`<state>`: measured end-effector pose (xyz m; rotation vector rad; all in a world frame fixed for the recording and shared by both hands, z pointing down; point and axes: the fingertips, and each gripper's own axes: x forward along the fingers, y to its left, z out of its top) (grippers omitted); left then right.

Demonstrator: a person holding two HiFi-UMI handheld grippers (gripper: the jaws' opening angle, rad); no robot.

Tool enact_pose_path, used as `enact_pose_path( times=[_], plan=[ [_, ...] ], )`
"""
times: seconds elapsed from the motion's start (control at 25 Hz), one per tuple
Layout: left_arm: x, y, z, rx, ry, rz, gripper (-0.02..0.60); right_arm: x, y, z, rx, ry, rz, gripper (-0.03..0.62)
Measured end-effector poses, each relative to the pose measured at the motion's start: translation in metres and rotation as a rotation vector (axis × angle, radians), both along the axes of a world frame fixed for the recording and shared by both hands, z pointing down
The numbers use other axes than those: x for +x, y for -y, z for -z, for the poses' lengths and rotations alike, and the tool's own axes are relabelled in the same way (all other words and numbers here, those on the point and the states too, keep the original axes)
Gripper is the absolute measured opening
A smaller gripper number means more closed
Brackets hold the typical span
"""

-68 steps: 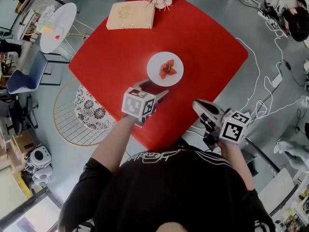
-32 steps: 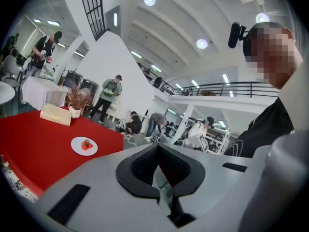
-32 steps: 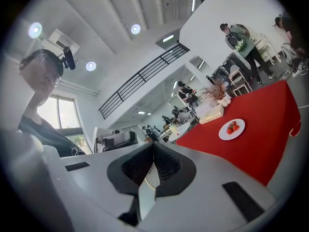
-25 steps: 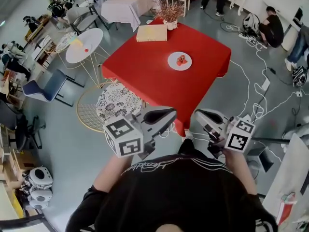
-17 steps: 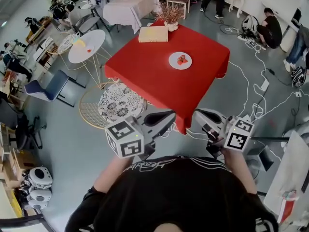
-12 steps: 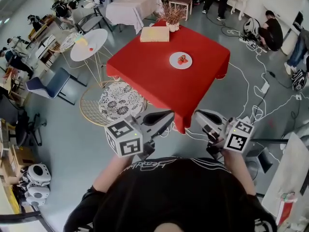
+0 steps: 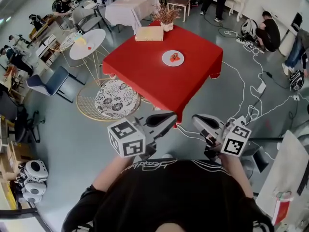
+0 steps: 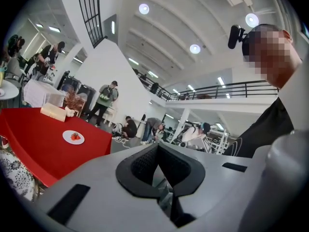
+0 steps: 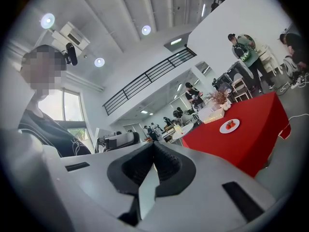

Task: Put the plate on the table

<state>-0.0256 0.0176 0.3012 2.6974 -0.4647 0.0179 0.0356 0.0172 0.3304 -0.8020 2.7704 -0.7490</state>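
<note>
Grey left tool, right tool: jaws together, nothing held.

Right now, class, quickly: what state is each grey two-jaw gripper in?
Left grey two-jaw gripper: closed, holding nothing.
Right grey two-jaw gripper: closed, holding nothing.

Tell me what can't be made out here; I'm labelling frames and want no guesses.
Red food on the plate: too small in every view to identify.
Table legs: head view, covered by the red cloth.
Any print on the box: head view, too small to read.
</note>
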Motion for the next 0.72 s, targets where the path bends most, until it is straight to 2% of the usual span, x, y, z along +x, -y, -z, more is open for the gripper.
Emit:
enact_pose_path(
  times=[0.16, 0.72],
  plan=[
    [0.011, -0.009, 0.0, 0.005, -0.004, 0.016, 0.008, 0.012, -0.009, 0.003, 0.013, 0.0, 0.006, 0.008],
    [0.017, -0.024, 0.007, 0.026, -0.008, 0.029, 0.008, 0.014, -0.018, 0.014, 0.048, -0.009, 0.03, 0.008]
  ],
)
